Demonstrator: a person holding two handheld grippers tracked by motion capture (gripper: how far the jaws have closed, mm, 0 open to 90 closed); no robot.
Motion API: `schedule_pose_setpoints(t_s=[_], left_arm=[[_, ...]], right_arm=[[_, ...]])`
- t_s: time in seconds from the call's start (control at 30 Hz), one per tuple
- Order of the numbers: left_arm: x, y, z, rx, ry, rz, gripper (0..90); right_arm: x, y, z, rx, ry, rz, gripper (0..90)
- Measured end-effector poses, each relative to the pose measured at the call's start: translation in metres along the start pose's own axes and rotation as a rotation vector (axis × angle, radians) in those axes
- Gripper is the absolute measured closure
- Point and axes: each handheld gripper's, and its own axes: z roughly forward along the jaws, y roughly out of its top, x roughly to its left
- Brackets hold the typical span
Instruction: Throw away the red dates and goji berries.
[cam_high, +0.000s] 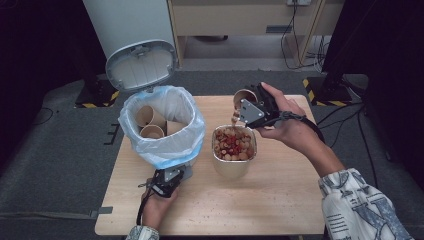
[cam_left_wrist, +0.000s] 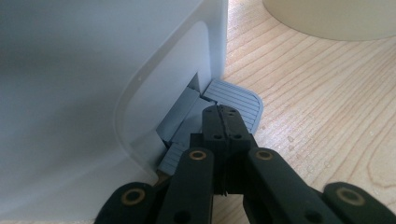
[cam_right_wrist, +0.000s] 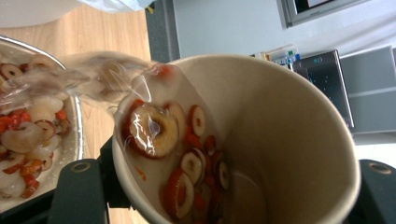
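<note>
Pale matt wooden table (cam_high: 280, 200) with visible grain carries a smooth white plastic bin (cam_left_wrist: 70, 93) lined with thin glossy film (cam_high: 175, 142) at nine o'clock, a shiny metal-rimmed bowl (cam_high: 234, 167), and a tan paper cup (cam_right_wrist: 289, 140)
</note>
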Motion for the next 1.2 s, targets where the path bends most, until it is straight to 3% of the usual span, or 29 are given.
schedule_pose_setpoints(t_s=[0.3,0.87,1.03,1.1,1.13,1.2], left_arm=[[0.000,0.000,0.000,0.001,0.001,-0.001,89.6],[0.000,0.000,0.000,0.000,0.001,-0.001,89.6],[0.000,0.000,0.000,-0.001,0.001,-0.001,89.6],[0.000,0.000,0.000,-0.001,-0.001,-0.001,89.6],[0.000,0.000,0.000,0.002,-0.001,0.000,89.6],[0.000,0.000,0.000,0.000,-0.002,-0.001,89.5]], right_arm=[[-0.001,-0.004,0.002,-0.011,0.005,0.044,29.1],[-0.008,-0.002,-0.001,-0.017,-0.007,0.050,29.2],[-0.009,0.004,-0.002,-0.008,-0.018,0.012,29.2],[-0.006,0.010,-0.001,0.030,-0.050,-0.076,29.3],[-0.005,0.012,0.000,0.040,-0.040,-0.115,29.3],[-0.003,0.013,0.001,0.052,-0.045,-0.147,29.3]])
